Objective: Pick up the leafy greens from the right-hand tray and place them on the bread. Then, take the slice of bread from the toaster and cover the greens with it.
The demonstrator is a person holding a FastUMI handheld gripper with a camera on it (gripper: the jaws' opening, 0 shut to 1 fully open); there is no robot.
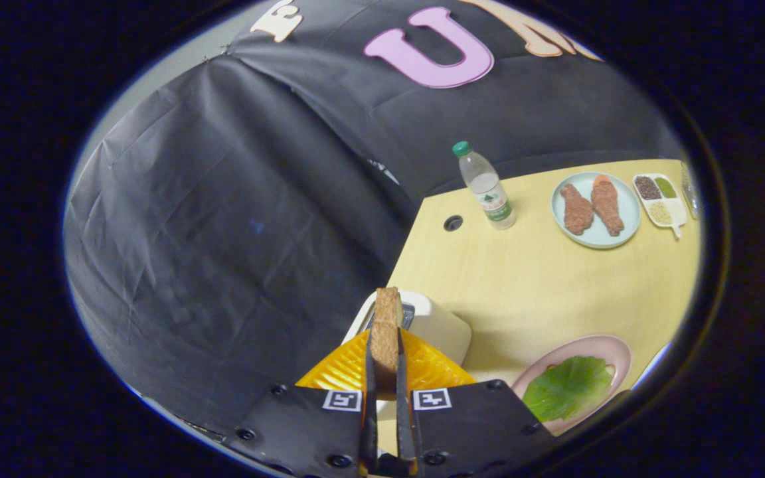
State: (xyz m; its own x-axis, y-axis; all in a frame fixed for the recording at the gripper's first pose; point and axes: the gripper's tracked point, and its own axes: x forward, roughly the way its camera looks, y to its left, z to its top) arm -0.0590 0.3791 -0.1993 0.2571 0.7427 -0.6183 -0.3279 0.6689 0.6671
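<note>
The gripper [386, 372] pinches the bread slice [387, 332] edge-on, both fingers pressed flat against its two faces, the slice standing upright between them with its crust end pointing ahead. The slice looks lifted clear of the toaster [432, 325], which sits just beyond and below the fingers at the table's near corner. The next step, as I judge it, is carrying the slice over to the pink plate [605, 352], to the right of the fingers, where the greens [568, 386] already lie; whether bread sits under the leaf cannot be told. To do this well, keep the pinch firm but not crushing, travel high enough to clear the toaster, then roll the wrist so the slice turns from upright to flat before lowering it square over the leaf. Release only once the slice rests, or it may slide off or drag the leaf. The gripper is tilted, looking down at the table [522, 279] from above. Further off stand a bottle [487, 189], a plate of meat [595, 209] and a small divided dish [659, 197].
</note>
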